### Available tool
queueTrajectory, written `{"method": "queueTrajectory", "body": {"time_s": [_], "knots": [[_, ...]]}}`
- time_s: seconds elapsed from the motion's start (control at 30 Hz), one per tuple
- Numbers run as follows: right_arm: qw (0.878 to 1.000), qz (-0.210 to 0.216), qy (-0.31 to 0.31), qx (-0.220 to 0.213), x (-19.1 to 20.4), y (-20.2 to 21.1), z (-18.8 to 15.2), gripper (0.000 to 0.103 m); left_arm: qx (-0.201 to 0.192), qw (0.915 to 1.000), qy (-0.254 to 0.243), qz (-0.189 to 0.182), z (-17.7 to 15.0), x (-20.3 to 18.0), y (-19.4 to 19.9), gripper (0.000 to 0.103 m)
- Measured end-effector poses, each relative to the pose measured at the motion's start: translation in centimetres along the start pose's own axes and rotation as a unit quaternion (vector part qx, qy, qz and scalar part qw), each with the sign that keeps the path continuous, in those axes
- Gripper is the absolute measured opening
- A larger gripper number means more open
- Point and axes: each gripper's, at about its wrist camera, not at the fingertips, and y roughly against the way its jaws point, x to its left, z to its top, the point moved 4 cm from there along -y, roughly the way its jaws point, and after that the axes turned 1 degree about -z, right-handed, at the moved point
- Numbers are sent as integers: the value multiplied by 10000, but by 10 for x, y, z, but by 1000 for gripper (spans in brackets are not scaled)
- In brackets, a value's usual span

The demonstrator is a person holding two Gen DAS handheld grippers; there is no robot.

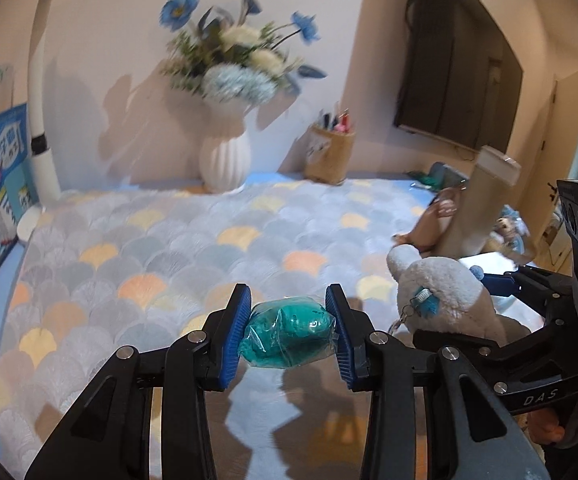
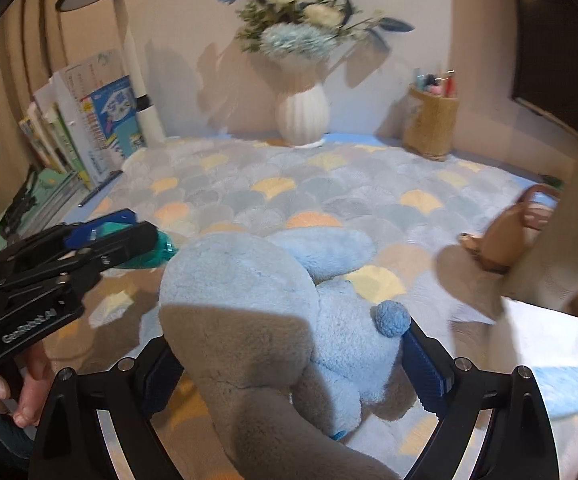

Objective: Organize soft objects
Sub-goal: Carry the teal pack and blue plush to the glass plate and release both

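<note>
A teal soft lump in clear wrap (image 1: 287,332) sits squeezed between the blue pads of my left gripper (image 1: 289,300), held above the scalloped mat (image 1: 149,240). The right wrist view shows the same gripper (image 2: 129,228) at the left, a hand under it, with the teal lump (image 2: 161,246) poking out. A pale blue and white plush toy (image 2: 249,300) with a blue pompom fills my right gripper (image 2: 289,336), whose wide-set pads press its sides. From the left wrist view the plush (image 1: 441,292) hangs at the right in that gripper (image 1: 461,312).
At the back wall stand a white ribbed vase of flowers (image 1: 225,160), a woven pen holder (image 1: 329,156) and a white lamp stem (image 1: 43,140). Books (image 2: 89,128) lean at the left. A brown toy (image 2: 505,236) and a beige upright box (image 1: 473,208) are at the right.
</note>
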Motion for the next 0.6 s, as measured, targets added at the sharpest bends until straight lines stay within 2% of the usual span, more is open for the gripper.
{"method": "queueTrajectory", "body": {"time_s": [0.13, 0.23, 0.33, 0.47, 0.6], "knots": [[9997, -179, -121, -143, -17, 37, 0, 94, -181, 9993, -187, -266, 20, -34, 16, 36], [9986, -327, -329, -248, -40, 67, -4, 94, -182, 9984, -515, -140, 43, -74, 21, 36], [9953, -696, -588, -314, -75, 97, -11, 95, -207, 9963, -788, -270, 65, -122, 22, 36], [9873, -1008, -1140, -456, -137, 135, -22, 95, -443, 9869, -1207, -972, 91, -195, 27, 36], [9723, -1435, -1718, -667, -212, 171, -27, 95, -369, 9750, -1543, -1555, 118, -276, 17, 36]]}}
